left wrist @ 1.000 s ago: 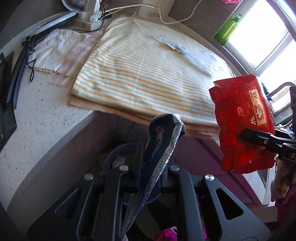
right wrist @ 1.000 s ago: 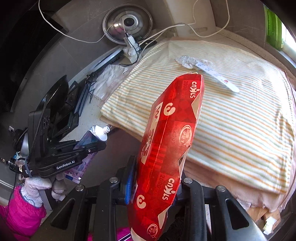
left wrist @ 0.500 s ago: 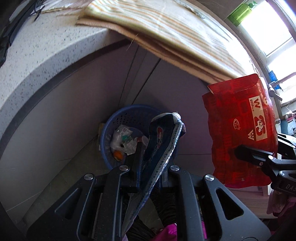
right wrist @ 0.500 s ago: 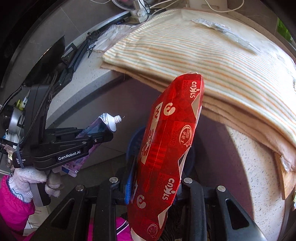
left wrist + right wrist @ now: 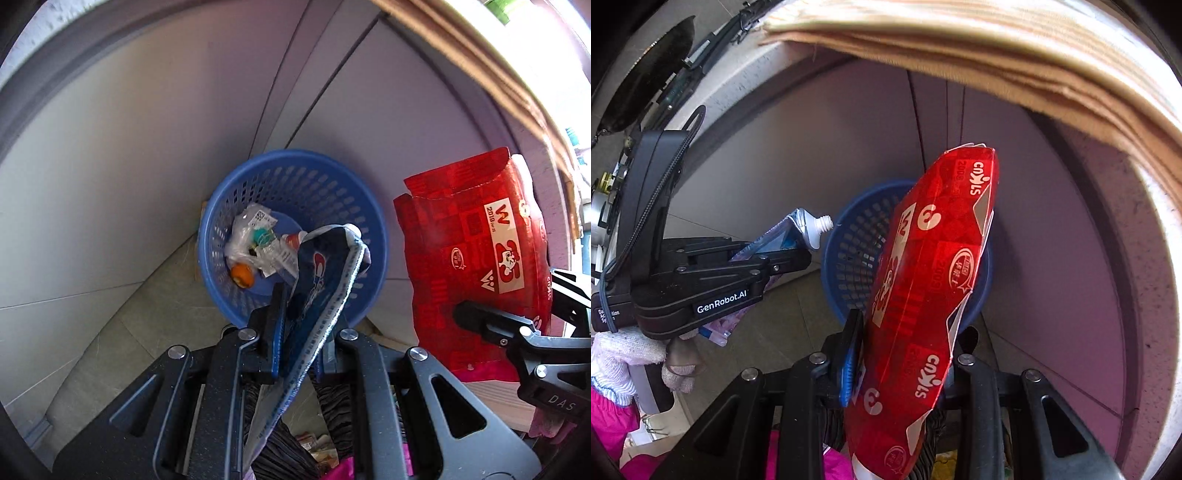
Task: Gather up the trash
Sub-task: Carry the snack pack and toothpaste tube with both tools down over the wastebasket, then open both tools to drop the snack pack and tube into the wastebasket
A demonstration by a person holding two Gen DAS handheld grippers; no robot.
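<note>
A blue perforated bin (image 5: 295,184) stands on the floor against the cabinet, holding clear plastic wrappers (image 5: 255,236) and an orange bit (image 5: 242,275). My left gripper (image 5: 301,317) is shut on a flattened blue-and-white toothpaste tube (image 5: 325,280), held above the bin's near rim; the tube (image 5: 798,230) also shows in the right wrist view. My right gripper (image 5: 905,350) is shut on a crushed red carton (image 5: 931,280), held upright in front of the bin (image 5: 853,251). The carton (image 5: 472,254) appears right of the bin in the left wrist view.
Grey cabinet doors (image 5: 184,110) rise behind the bin under the counter edge (image 5: 1156,258). A striped cloth over folded beige fabric (image 5: 997,55) overhangs the counter. Tiled floor (image 5: 110,350) lies left of the bin. A gloved hand (image 5: 624,350) holds the left gripper.
Both grippers have dropped from counter height to below the counter edge. The bin now fills the middle of both views. The tube and carton stay gripped.
</note>
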